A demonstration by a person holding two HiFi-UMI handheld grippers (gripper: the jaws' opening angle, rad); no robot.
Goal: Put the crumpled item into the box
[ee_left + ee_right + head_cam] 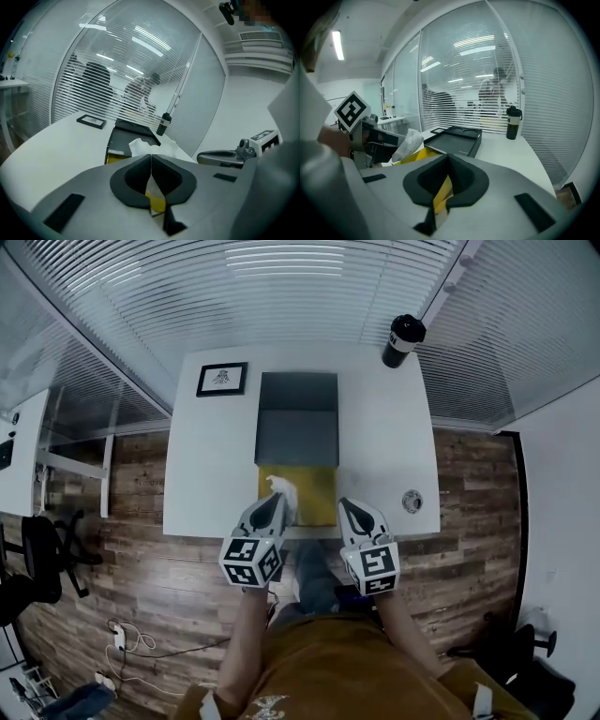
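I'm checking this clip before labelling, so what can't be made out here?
Round object: head view, too small to identify.
Framed picture: head view, print too small.
Yellow sheet: right gripper view, mostly behind the right gripper.
People behind blinds: left gripper view, slats cover them.

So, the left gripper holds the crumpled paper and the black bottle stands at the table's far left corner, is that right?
Not quite: the head view shows the black bottle at the table's far right corner. The left gripper does hold the crumpled paper.

right tongs [447, 162]: clamped on the yellow flap [420, 154]
crumpled paper [408, 142]: white, just left of that flap
dark box [457, 140]: open, on the surface [506, 151]
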